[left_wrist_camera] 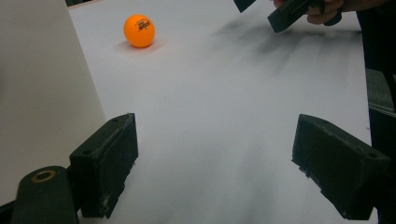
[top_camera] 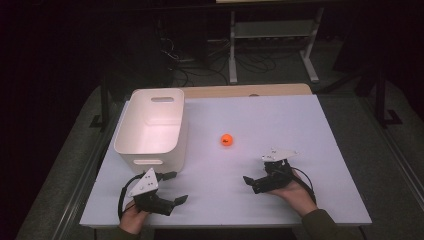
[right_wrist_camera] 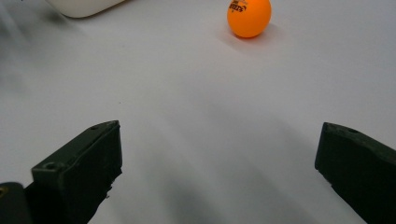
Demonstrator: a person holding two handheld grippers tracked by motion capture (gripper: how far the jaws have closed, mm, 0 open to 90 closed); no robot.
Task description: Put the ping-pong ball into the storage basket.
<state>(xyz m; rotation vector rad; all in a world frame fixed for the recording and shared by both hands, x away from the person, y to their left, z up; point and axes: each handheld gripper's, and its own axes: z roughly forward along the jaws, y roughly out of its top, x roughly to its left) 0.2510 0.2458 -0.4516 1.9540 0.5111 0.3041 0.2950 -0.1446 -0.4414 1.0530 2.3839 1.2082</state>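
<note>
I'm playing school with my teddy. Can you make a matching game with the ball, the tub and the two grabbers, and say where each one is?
Things:
1. orange ball
2. white tub
3. left gripper
4. right gripper

Places or states:
a. open, just in front of the tub
b. alone in the middle of the table
c. open, at the near right of the table
d. empty, at the table's left

Pairs: 1-b, 2-d, 3-a, 4-c

Room dark. White table [top_camera: 280, 115] on grey floor [top_camera: 380, 150]; white metal stand [top_camera: 272, 37] and loose cables [top_camera: 200, 62] behind it.
</note>
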